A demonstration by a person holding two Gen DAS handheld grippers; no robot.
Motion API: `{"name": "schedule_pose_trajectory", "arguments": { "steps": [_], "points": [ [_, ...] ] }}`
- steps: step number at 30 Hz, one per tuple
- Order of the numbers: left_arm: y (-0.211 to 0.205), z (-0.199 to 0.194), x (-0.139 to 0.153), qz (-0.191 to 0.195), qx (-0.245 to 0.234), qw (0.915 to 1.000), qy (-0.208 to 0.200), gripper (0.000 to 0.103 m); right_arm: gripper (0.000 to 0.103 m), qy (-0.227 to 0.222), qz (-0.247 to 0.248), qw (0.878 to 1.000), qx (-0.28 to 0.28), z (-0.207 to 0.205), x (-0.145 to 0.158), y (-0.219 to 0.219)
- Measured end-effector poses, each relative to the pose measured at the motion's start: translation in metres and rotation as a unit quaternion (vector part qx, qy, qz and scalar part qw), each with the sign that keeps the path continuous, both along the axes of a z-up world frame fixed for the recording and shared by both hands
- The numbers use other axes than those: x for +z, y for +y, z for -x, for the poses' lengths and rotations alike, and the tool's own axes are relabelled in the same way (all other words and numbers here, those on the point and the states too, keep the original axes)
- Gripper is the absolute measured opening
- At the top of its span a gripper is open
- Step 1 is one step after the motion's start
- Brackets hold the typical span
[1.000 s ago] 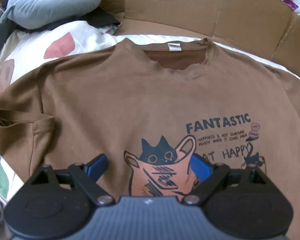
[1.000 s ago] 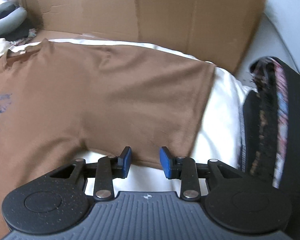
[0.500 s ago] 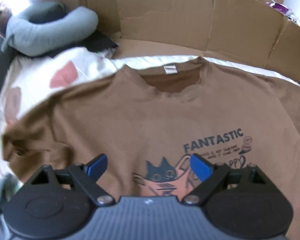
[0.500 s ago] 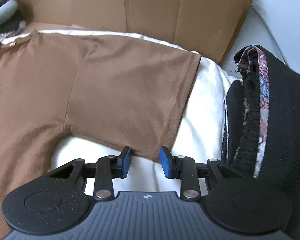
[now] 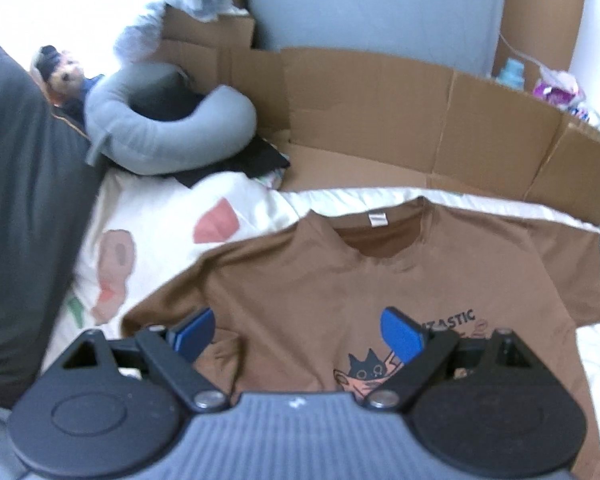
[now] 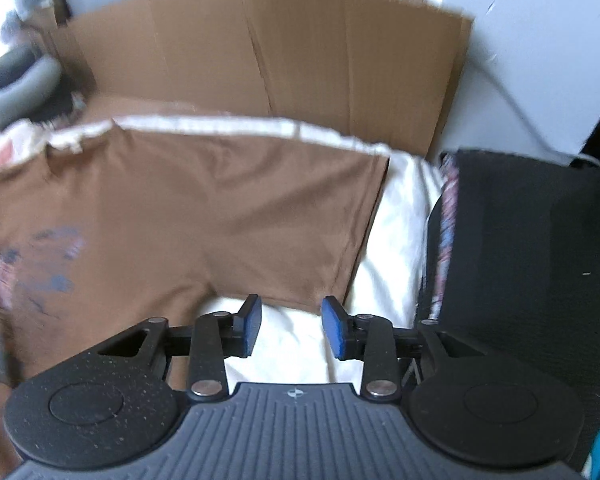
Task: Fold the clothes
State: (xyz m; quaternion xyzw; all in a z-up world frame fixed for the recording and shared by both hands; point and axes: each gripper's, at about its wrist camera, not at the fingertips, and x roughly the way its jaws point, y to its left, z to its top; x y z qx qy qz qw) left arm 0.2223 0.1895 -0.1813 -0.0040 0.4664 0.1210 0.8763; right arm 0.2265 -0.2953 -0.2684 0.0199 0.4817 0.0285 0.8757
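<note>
White bedding point(image 6: 396, 208), brown T-shirt point(image 5: 300, 280) spread flat ahead of both jaws, all parted, empty

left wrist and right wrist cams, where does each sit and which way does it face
Left wrist: sits on the left gripper, facing forward over the brown t-shirt toward its collar, the grey neck pillow and the cardboard wall; only its open jaws show.
Right wrist: sits on the right gripper, facing the shirt's sleeve, the white bedding and a dark cushion; only its open jaws show.
Shared: t-shirt, cardboard, pillow.
</note>
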Motion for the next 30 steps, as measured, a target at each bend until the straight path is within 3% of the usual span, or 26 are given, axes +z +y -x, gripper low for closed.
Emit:
{"name": "schedule_pose_trajectory", "arguments": {
  "steps": [2, 9, 13, 17, 19, 24, 30],
  "points": [
    [-0.002, 0.008, 0.015, -0.007, 0.001, 1.0000, 0.000, 0.092, 0.052, -0.009, -0.012, 1.000, -0.003, 0.008, 0.026, -0.001],
    [-0.005, 0.043, 0.066, 0.002, 0.004, 0.9999, -0.016, 0.092, 0.053, -0.034, -0.014, 0.999, 0.015, 0.037, 0.121, -0.006],
    [-0.005, 0.061, 0.092, 0.024, 0.003, 0.9995, -0.021, 0.092, 0.061, -0.038, -0.006, 0.999, 0.015, 0.048, 0.173, -0.013],
    [-0.003, 0.075, 0.115, 0.021, -0.003, 0.9996, -0.020, 0.093, 0.080, -0.040, -0.004, 0.999, 0.010, 0.053, 0.221, -0.016],
    [-0.001, 0.082, 0.127, 0.020, 0.000, 0.9996, -0.021, 0.093, 0.082, -0.048, -0.005, 0.999, 0.011, 0.055, 0.242, -0.017],
    [0.009, 0.093, 0.154, 0.016, 0.010, 0.9994, -0.028, 0.095, 0.084, -0.056, -0.006, 0.998, 0.017, 0.053, 0.277, -0.009],
    [0.034, 0.094, 0.171, 0.027, 0.035, 0.9986, -0.028, 0.095, 0.084, -0.063, -0.012, 0.997, 0.041, 0.043, 0.295, 0.023]
  ]
}}
